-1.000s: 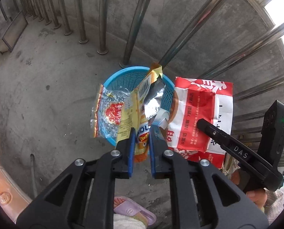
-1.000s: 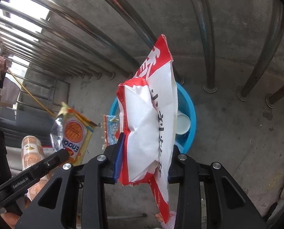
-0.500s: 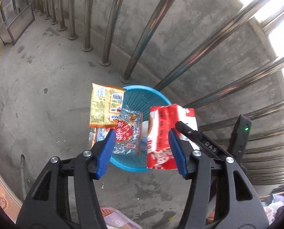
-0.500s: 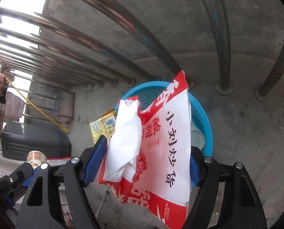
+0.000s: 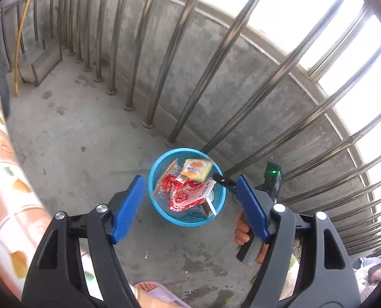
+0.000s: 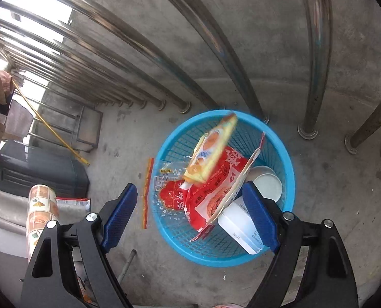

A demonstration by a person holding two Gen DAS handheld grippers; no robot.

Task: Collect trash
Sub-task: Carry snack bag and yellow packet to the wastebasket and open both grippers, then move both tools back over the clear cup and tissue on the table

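A blue mesh basket (image 5: 162,213) (image 6: 280,246) stands on the concrete floor by the railing. In it lie a red and white snack bag (image 5: 190,196) (image 6: 216,187), a clear red-printed wrapper (image 5: 164,182) (image 6: 168,195) draped over its rim, a blurred yellow biscuit wrapper (image 5: 197,169) (image 6: 209,154) on top, a white cup (image 6: 266,183) and a white box (image 6: 239,227). My left gripper (image 5: 190,206) is open and empty above the basket. My right gripper (image 6: 190,210) is open and empty above it too; it also shows in the left wrist view (image 5: 225,179).
Steel railing bars (image 5: 170,51) (image 6: 316,51) on a concrete curb stand right behind the basket. A patterned roll (image 6: 40,210) (image 5: 0,179), a dark case (image 6: 36,172) and a yellow stick (image 6: 52,128) are to the left. A slippered foot (image 5: 152,290) is below.
Both grippers opened and rose away from the basket. The yellow wrapper, clear wrapper and red bag dropped out of them into the basket.
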